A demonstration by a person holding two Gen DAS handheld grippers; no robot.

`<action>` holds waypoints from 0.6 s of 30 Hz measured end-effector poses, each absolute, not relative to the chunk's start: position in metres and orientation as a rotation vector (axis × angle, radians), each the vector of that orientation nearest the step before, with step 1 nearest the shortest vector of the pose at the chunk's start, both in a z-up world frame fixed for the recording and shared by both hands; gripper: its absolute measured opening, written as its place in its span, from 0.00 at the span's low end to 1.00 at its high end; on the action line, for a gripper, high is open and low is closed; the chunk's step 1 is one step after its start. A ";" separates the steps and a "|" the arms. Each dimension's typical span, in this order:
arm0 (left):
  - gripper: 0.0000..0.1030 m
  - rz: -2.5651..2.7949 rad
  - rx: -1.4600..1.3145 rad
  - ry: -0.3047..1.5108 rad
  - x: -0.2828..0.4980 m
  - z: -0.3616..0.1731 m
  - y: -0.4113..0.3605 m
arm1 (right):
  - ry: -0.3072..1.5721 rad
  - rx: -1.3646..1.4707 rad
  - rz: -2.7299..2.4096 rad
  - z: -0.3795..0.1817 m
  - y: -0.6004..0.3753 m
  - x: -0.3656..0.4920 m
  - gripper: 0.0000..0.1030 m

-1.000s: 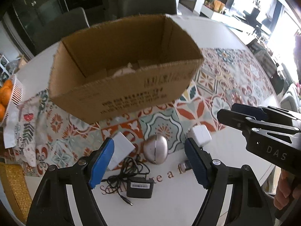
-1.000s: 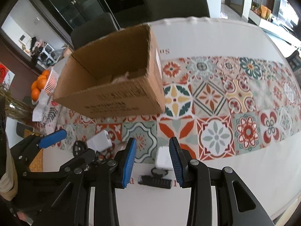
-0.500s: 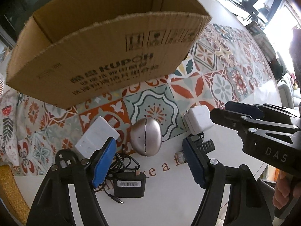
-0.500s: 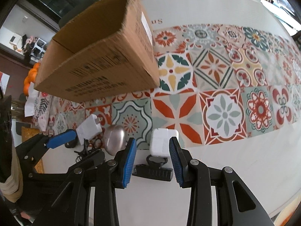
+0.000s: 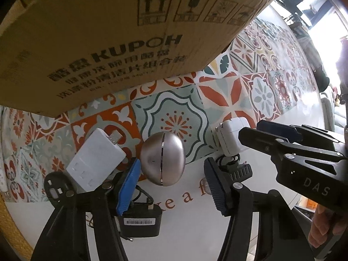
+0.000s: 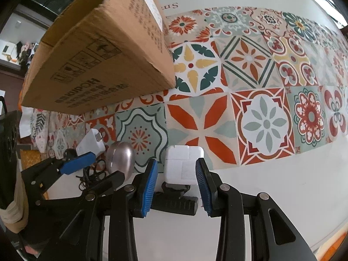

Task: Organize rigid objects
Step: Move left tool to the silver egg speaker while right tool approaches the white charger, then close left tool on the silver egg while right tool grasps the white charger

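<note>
A silver egg-shaped object lies on the table between the fingertips of my left gripper. Its jaws are closing; the left blue pad is almost at the egg and the right pad stands clear of it. A white square charger sits between the tips of my right gripper, whose jaws stand apart with a small gap on each side. Both grippers point steeply down. The cardboard box stands just behind the objects.
A white plug adapter, a black adapter with tangled cable and a black round plug lie left of the egg. A black ribbed piece lies before the charger. The patterned runner stretches right; my right gripper crowds the charger.
Both grippers have sunk toward the table and tipped further down. The left jaws have narrowed around the egg. The box opening has passed out of sight; only its printed side shows.
</note>
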State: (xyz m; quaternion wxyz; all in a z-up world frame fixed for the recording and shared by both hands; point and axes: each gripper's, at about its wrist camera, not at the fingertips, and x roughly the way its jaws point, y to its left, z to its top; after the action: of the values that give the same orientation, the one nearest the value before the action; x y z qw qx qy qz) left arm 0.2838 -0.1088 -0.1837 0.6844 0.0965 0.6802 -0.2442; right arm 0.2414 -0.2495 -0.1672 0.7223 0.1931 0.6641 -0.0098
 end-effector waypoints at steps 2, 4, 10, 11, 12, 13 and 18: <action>0.57 -0.545 0.215 1.532 0.284 -0.186 -0.110 | 1.475 0.435 -0.022 -0.172 -0.250 0.242 0.37; 0.56 -0.543 0.215 1.545 0.284 -0.190 -0.112 | 1.479 0.446 -0.023 -0.174 -0.251 0.242 0.37; 0.56 -0.517 0.217 1.543 0.286 -0.194 -0.113 | 1.493 0.444 -0.025 -0.183 -0.249 0.242 0.45; 0.56 -0.512 0.214 1.546 0.287 -0.195 -0.113 | 1.496 0.440 -0.029 -0.184 -0.249 0.243 0.45; 0.56 -0.505 0.206 1.551 0.288 -0.196 -0.112 | 1.499 0.436 -0.035 -0.186 -0.249 0.244 0.46; 0.56 -0.501 0.203 1.555 0.289 -0.198 -0.112 | 1.499 0.433 -0.037 -0.188 -0.247 0.244 0.47; 0.56 -0.485 0.204 1.574 0.291 -0.207 -0.112 | 1.517 0.426 -0.046 -0.200 -0.241 0.248 0.48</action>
State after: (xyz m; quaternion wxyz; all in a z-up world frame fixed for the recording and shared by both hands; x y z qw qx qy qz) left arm 0.2912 -0.1115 -0.2065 0.6752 0.0905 0.6996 -0.2154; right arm 0.2476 -0.2409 -0.2002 0.7053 0.1915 0.6823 -0.0208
